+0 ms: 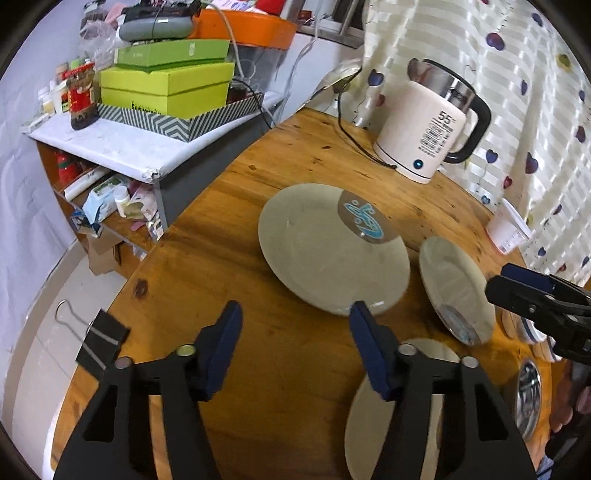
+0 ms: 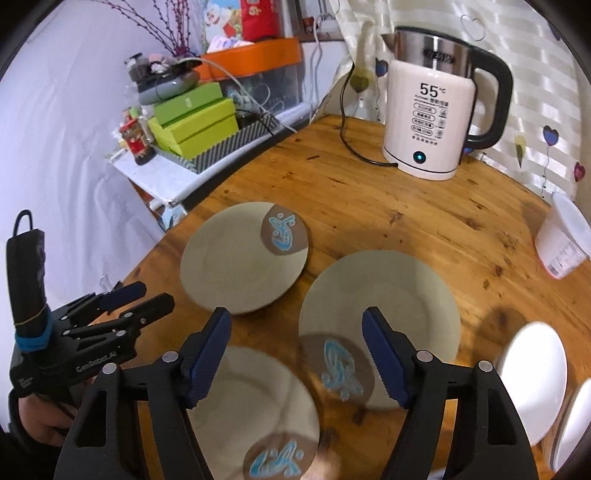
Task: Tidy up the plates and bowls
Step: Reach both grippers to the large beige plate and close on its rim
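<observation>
three grey plates (image 2: 243, 258), perhaps two white plates (image 2: 532, 384)

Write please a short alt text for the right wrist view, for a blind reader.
The right gripper, fingers open and empty, hovers over three grey plates with blue motifs on a wooden table. The left gripper is at the left, a white kettle behind.

A round wooden table (image 2: 388, 221) stands against a pale curtain (image 2: 535, 92) printed with hearts. On it sit a white kettle (image 2: 428, 122) with a black cord (image 2: 351, 147) and a white tub (image 2: 561, 243). To the left a white shelf (image 1: 110, 144) carries green boxes (image 1: 166, 85) in a striped tray (image 1: 177, 125), an orange bin (image 1: 243, 29) and a red jar (image 1: 81, 96). Behind it is a white wall (image 2: 66, 129); the floor (image 1: 40, 350) is pale
</observation>
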A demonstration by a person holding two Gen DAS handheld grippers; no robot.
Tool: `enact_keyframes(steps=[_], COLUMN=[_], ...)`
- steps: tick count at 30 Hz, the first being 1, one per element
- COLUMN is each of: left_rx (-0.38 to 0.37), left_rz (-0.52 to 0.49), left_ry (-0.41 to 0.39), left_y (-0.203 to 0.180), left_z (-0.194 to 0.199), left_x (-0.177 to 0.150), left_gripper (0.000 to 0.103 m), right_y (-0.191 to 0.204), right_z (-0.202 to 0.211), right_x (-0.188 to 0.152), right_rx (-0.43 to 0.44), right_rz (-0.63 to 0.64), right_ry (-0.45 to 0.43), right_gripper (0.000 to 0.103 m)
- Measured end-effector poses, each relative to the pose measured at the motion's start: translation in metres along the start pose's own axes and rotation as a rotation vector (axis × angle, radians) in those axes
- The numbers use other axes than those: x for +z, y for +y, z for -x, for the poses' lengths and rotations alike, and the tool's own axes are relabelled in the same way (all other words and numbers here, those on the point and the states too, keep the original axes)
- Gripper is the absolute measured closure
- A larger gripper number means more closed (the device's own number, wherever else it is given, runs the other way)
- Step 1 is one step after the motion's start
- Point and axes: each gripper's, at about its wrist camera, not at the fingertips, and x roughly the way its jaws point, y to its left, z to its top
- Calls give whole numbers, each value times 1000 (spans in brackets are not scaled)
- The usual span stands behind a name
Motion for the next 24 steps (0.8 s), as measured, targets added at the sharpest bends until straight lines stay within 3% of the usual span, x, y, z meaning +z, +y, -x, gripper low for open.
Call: enact_keyframes(steps=[6,14,20,24], left_rx=[-5,3,-18,-41], left_rz=[43,79,79,67], left_ry=[0,32,43,46], left_y=[11,25,24,21], left_z=[-15,-40,-50,-52], left_x=[15,28,31,33], left_gripper=[48,64,65,72], right_y=[-7,-16,-16,-15], right_z=[-36,-78,-99,-112], right_x=[25,47,52,54], right_rx=[27,58,62,81], right_rz=[-15,-31,-23,-24], right_ry=[47,106,138,157], right_gripper=[38,51,56,70])
